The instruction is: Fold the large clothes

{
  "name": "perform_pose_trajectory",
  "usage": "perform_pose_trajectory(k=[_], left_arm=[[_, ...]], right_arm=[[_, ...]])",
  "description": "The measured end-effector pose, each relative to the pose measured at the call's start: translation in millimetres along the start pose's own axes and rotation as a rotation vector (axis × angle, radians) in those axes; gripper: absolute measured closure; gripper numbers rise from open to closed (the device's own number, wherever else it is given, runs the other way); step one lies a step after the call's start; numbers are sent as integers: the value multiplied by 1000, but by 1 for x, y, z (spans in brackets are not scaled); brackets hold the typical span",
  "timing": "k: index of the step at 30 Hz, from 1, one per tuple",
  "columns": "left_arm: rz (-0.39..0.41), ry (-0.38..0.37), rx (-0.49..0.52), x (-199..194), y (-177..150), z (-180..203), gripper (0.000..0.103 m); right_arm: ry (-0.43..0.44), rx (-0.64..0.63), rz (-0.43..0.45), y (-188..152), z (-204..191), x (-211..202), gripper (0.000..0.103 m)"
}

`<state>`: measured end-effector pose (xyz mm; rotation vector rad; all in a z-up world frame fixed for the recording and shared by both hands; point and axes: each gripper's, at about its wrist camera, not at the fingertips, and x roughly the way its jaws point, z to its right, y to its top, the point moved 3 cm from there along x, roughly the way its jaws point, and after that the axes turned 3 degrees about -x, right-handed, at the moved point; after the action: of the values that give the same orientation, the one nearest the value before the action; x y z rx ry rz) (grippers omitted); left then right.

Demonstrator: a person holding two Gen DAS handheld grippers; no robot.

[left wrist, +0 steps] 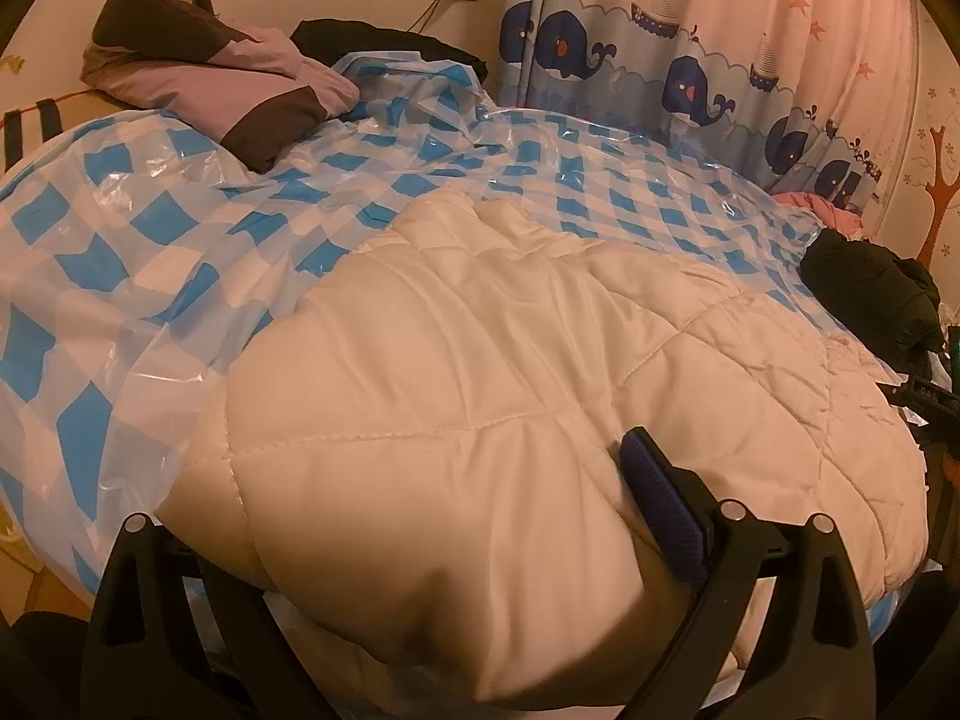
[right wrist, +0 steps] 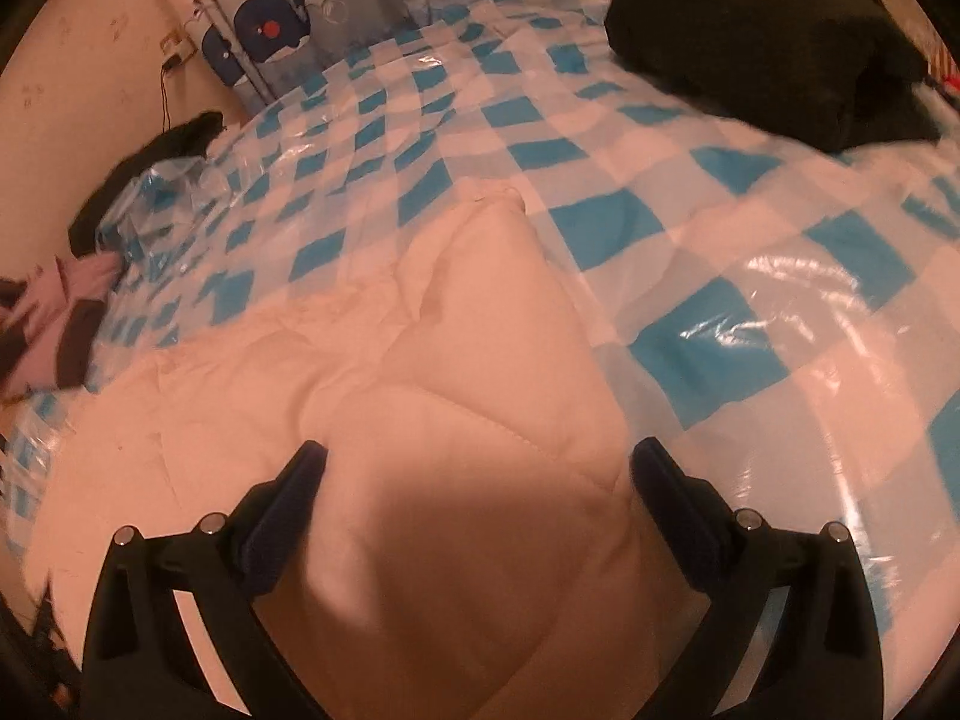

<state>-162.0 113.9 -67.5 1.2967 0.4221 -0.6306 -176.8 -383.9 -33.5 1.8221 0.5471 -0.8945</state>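
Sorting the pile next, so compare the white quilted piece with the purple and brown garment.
The white quilted piece is plain cream, stitched in padded panels, spread wide at the near edge between both grippers' fingers. The purple and brown garment is two-toned, unquilted, bunched in a smaller heap at the far corner, untouched. Both lie on the blue checked plastic sheet.

Warm, dim, orange light is filling both pictures. The plastic sheet (right wrist: pixel 738 324) is shining with white glare spots. A dark shadow is lying on the quilt (right wrist: pixel 480 528) between the right gripper's (right wrist: pixel 477 468) fingers. The right view is looking blurry, mostly at its left edge. Both views are bending round, and their corners are going black.
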Motion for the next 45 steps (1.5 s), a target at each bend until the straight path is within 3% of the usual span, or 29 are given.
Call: perform_pose_trajectory(k=[2,6,10,14,16,19,21,24,26,28,30,32,34,35,36,38,40,43,44,45], left_arm=[[0,0,-1,0,-1,0,12],[0,0,-2,0,-1,0,12],[-1,-2,-1,1,0,-1,12],[1,-8,-3,0,-1,0,12],[-18,-38,-42,1,-1,-5,12],[-53,-109,-121,3,0,-15,12],[-84,-182,-200,8,1,-24,12],[-142,-327,-357,17,-1,-42,12],[-164,-363,-439,21,-4,-53,12],[-169,-401,-511,23,-8,-65,12],[-170,-430,-557,25,-10,-71,12],[-159,-440,-578,24,-12,-72,12],[-147,-433,-583,24,-11,-75,14],[-146,-368,-609,26,-14,-81,18],[-148,-409,-620,29,-12,-86,15],[-157,-435,-653,30,-14,-92,15],[-143,-440,-657,26,-15,-95,15],[-139,-438,-648,26,-14,-94,15],[-136,-434,-638,26,-13,-93,15],[-132,-429,-629,25,-12,-92,15]], right_arm=[[-42,-52,65,0,-14,-16,7],[-25,-180,168,-7,-57,-44,7],[7,-225,139,-22,-77,-22,6],[-60,-248,125,-33,-83,-4,6],[-4,-259,232,-29,-107,-37,6],[149,-399,351,-36,-175,-69,6],[265,-520,314,-54,-226,-55,6],[222,-672,88,-92,-258,26,5],[227,-627,50,-84,-257,25,6],[257,-591,136,-73,-267,-4,6],[325,-630,226,-67,-295,-32,6],[392,-689,221,-62,-336,-34,6],[397,-758,137,-71,-368,-3,6],[341,-841,-2,-89,-384,38,5],[321,-864,-77,-95,-386,62,5],[341,-805,-86,-82,-379,52,6],[379,-715,-19,-72,-360,21,6],[322,-719,139,-84,-330,-30,6],[298,-756,132,-103,-325,-30,6],[229,-835,39,-127,-323,-8,5]])
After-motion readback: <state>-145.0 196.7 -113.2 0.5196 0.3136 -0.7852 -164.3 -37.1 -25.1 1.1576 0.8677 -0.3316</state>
